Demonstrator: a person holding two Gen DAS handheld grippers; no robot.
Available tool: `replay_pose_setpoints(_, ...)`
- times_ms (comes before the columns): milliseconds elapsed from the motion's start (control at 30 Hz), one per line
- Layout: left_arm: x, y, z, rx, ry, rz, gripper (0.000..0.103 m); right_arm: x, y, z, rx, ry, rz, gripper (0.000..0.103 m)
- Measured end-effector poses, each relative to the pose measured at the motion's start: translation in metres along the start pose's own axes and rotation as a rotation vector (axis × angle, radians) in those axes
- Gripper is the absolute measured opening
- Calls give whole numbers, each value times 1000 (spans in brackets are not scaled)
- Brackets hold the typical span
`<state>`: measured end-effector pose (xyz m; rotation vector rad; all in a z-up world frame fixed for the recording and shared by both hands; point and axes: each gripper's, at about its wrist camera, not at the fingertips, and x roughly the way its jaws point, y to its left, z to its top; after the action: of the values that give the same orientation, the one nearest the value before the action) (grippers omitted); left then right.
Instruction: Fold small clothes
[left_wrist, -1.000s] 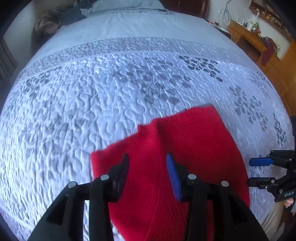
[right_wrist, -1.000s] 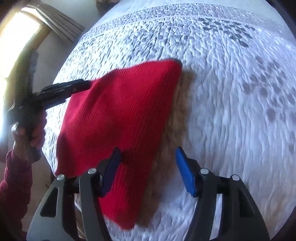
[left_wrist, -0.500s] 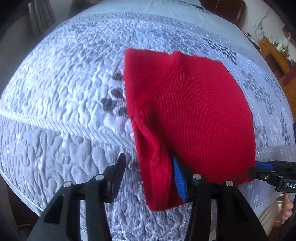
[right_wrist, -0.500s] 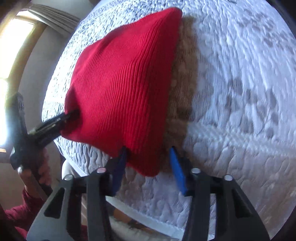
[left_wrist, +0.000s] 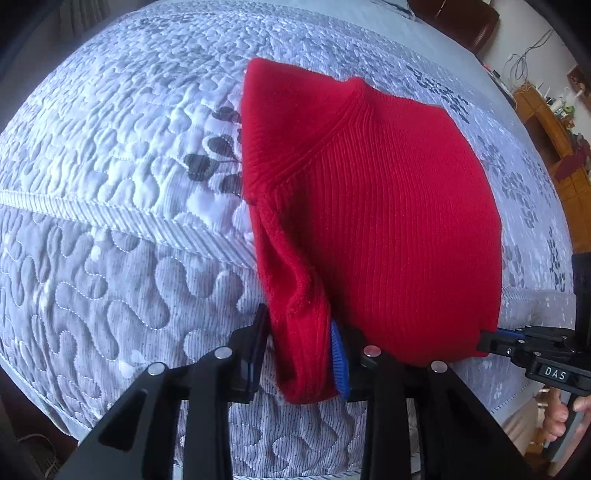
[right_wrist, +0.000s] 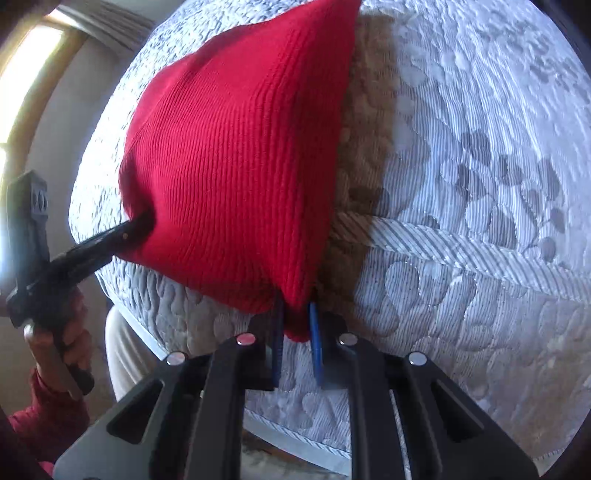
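Observation:
A red ribbed knit garment (left_wrist: 369, 221) lies folded on the quilted grey-white bedspread (left_wrist: 110, 184), close to the bed's near edge. My left gripper (left_wrist: 299, 350) points steeply down. Its jaws are closing on the garment's thick folded near-left edge, and the pads touch the cloth on both sides. My right gripper (right_wrist: 296, 332) is closing on the near-right corner of the garment (right_wrist: 229, 166), pinching it between the pads. In the left wrist view the right gripper (left_wrist: 491, 338) bites that corner. In the right wrist view the left gripper's fingers (right_wrist: 122, 236) vanish under the cloth.
The bedspread (right_wrist: 480, 184) drops away at the bed's edge just below both grippers. A person's hand in a red sleeve (right_wrist: 55, 332) holds the left gripper. Wooden furniture (left_wrist: 554, 122) stands at the far right, and a bright window (right_wrist: 33, 74) at the left.
Both grippers came down to the garment's near edge. The left jaws narrowed around the folded edge, and the right jaws closed from wide apart onto the corner.

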<state>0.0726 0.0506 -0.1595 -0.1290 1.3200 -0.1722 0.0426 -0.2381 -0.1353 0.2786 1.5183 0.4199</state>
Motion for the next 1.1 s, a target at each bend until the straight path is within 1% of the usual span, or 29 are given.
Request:
replay_pose_setpoints(33,-3,0,2,6,2,-11,33,-2,0,1,-8,1,4,12)
replay_pose_setpoints(67,-6,1,5,5,4,-23,36,-5,0,2,-18,0,7,15)
replay_pose_setpoints(100,-11,5,10,1,2,-49,45,-11,0,3,-21,-7,24,21)
replay_pose_setpoints(133,-17,9,15,-9,-10,-79,58,-17,0,5,-26,-13,47,22)
replay_pose_setpoints(167,-22,12,21,-18,-25,-97,64,-24,-3,8,-31,-21,52,23)
replay_pose_setpoints(200,-27,17,28,-28,-49,-111,73,-32,-2,13,-40,-44,43,30)
replay_pose_setpoints(233,-31,22,37,-40,-67,-113,76,-38,-1,18,-44,-62,31,34)
replay_pose_setpoints(267,-32,26,45,-48,-76,-110,78,-43,-1,23,-49,-81,17,40)
replay_pose_setpoints(300,-30,29,56,-49,-76,-105,79,-49,0,32,-56,-100,1,43)
replay_pose_setpoints(367,-22,35,72,-53,-63,-76,79,-57,2,50,-63,-125,-39,45)
replay_pose_setpoints(400,-15,38,81,-57,-44,-69,79,-57,3,56,-65,-130,-50,48)
replay_pose_setpoints(467,-4,41,90,-57,-15,-89,79,-54,5,74,-64,-135,-59,56)
replay_pose_setpoints(533,6,43,95,-53,4,-92,80,-46,5,84,-54,-131,-63,58)
replay_pose_setpoints(567,10,43,96,-50,7,-101,82,-40,4,91,-45,-123,-56,60)
replay_pose_setpoints(633,17,40,101,-44,11,-124,89,-31,4,99,-26,-109,-39,62)
replay_pose_setpoints(733,29,38,113,-49,23,-162,91,-15,-1,110,6,-86,-7,64)
replay_pose_setpoints(867,37,30,125,-36,37,-198,91,0,-2,121,21,-68,6,65)
replay_pose_setpoints(900,38,27,127,-25,41,-232,90,2,-2,123,21,-64,6,66)
replay_pose_setpoints(933,40,23,128,-20,50,-268,82,5,-2,125,20,-60,5,67)
replay_pose_setpoints(967,41,20,129,-16,63,-297,80,6,-1,125,19,-55,7,67)
replay_pose_setpoints(1000,44,16,129,-10,69,-306,76,7,0,126,15,-54,7,67)
replay_pose_setpoints(1067,48,11,129,-4,67,-277,73,9,1,127,11,-52,9,68)
replay_pose_setpoints(1100,48,9,128,-8,62,-273,67,10,1,127,11,-49,11,62)
